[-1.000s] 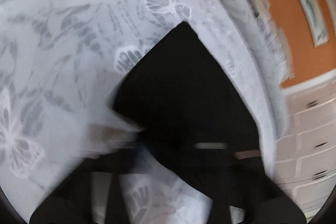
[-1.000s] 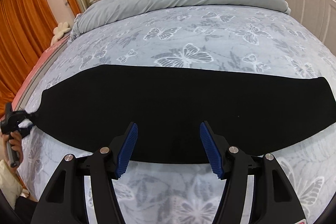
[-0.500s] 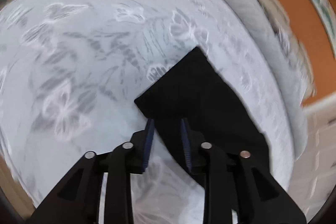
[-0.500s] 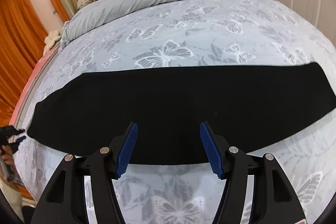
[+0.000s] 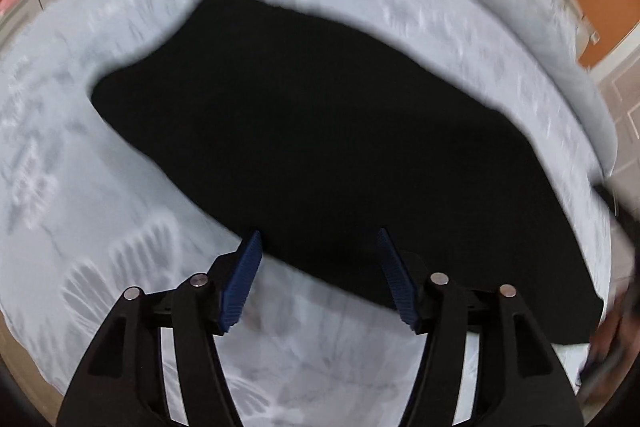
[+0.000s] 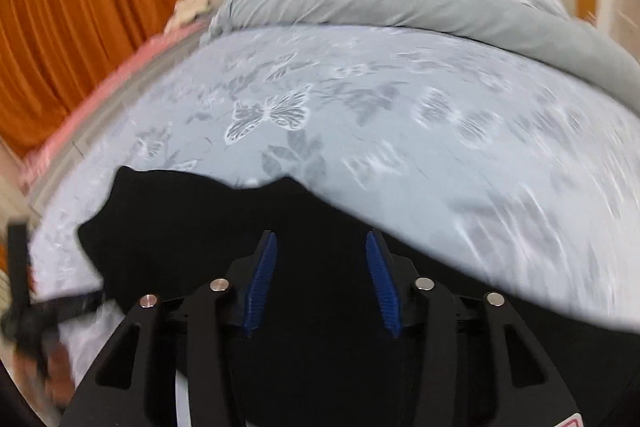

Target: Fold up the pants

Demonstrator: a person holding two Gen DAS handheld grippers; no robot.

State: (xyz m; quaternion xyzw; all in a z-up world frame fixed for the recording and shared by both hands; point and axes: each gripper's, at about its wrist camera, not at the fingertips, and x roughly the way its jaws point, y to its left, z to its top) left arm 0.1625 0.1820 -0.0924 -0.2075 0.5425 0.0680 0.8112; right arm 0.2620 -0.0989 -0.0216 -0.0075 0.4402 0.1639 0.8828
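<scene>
Your black pants (image 5: 332,151) lie spread flat on the bedspread (image 5: 80,187), a long dark band running from ahead and to the left of your left gripper (image 5: 318,279) across to its far right. The near edge of the cloth passes right between that gripper's blue pads (image 5: 242,287), which stand wide apart with nothing caught between them. At the right rim of that view a blurred dark shape shows, too smeared to make out.

From your right gripper (image 6: 320,283), the pants (image 6: 192,223) fill the space directly ahead and below, their rumpled end reaching off to the left. Its jaws are parted too, pads (image 6: 260,279) hovering over the black fabric without pinching it. Beyond the pants the butterfly-print bedspread (image 6: 400,131) stretches ahead to a rolled grey duvet (image 6: 400,3), with orange curtains (image 6: 80,7) off to the left.
</scene>
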